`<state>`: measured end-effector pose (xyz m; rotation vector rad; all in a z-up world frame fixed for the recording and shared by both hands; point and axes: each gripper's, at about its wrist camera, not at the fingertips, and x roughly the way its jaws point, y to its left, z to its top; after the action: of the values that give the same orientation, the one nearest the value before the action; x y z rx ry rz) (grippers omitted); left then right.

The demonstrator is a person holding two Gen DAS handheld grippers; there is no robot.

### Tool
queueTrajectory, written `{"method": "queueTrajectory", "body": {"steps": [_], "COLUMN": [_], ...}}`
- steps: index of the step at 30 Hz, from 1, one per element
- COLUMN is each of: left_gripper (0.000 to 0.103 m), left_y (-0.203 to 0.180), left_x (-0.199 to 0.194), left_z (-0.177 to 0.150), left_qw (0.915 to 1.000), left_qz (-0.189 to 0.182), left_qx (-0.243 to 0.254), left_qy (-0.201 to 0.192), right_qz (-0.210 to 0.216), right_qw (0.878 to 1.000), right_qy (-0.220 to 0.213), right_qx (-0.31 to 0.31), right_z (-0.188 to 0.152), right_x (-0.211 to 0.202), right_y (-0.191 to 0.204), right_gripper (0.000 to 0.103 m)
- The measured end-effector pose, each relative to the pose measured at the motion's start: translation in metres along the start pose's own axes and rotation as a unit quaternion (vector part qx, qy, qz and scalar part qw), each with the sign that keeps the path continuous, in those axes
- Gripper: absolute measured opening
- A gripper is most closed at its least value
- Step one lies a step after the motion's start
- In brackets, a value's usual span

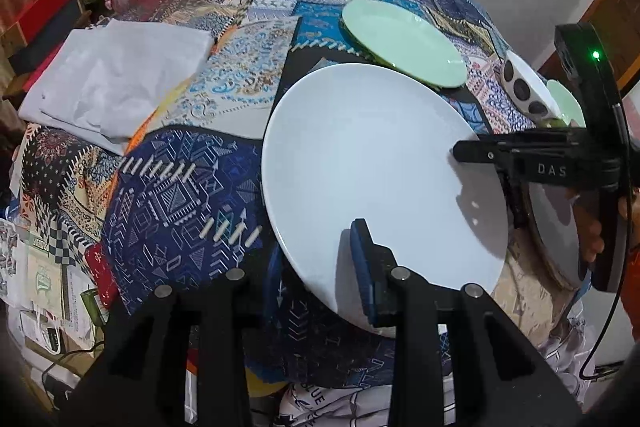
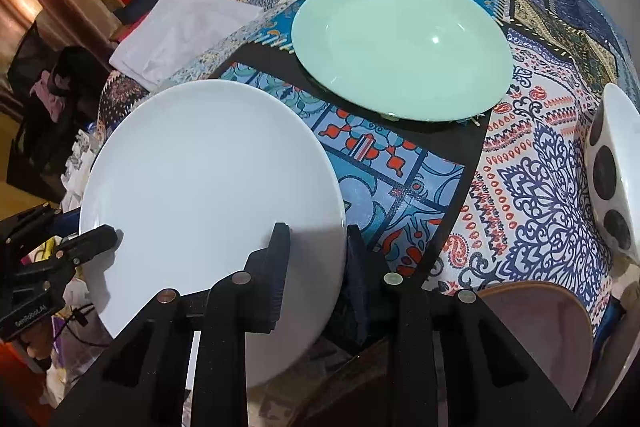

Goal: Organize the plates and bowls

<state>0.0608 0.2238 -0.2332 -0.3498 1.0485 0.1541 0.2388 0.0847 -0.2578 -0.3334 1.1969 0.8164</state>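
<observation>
Fingers of both grippers pinch one white plate by its rim, held just above the patterned worktop.

Seen from the left wrist, the left gripper [image 1: 360, 267] clamps the near edge of the white plate [image 1: 372, 163], one pad on top, while the right gripper [image 1: 476, 153] grips the far right edge; a green plate [image 1: 404, 41] lies beyond, and a dotted bowl [image 1: 524, 87] stands further right with a sliver of another green piece behind it. From the right wrist, the right gripper's fingers [image 2: 276, 267] squeeze the white plate's edge, the green plate sits apart on the worktop [image 2: 540, 155], and the dotted bowl stands at the right edge. Nothing looks stacked yet, I reckon: two plates and one bowl counted, all separate.
</observation>
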Motion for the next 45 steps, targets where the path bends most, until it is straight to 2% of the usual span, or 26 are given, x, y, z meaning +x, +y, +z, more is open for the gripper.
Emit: {"method": "queueTrajectory", "body": {"steps": [11, 23, 35, 45], "left_gripper": [0.032, 0.032, 0.032, 0.032], "left_y": [0.000, -0.012, -0.049, -0.087], "left_x": [-0.004, -0.015, -0.033, -0.041], "left_z": [0.016, 0.030, 0.041, 0.042], "left_qw": [0.9998, 0.9997, 0.9984, 0.9970], "left_qz": [0.011, -0.004, -0.011, -0.027], "left_qx": [-0.006, 0.001, 0.030, 0.054], "left_qy": [-0.013, -0.024, -0.046, -0.049], "right_qz": [0.011, 0.007, -0.008, -0.020], "right_qw": [0.999, 0.997, 0.994, 0.990], "right_qy": [-0.031, -0.069, -0.103, -0.119], "right_qx": [0.015, 0.031, 0.047, 0.071], "right_z": [-0.002, -0.006, -0.021, -0.045], "right_x": [-0.017, -0.050, -0.088, -0.113], "right_y": [-0.005, -0.013, -0.028, -0.051], "right_gripper": [0.025, 0.025, 0.025, 0.025]}}
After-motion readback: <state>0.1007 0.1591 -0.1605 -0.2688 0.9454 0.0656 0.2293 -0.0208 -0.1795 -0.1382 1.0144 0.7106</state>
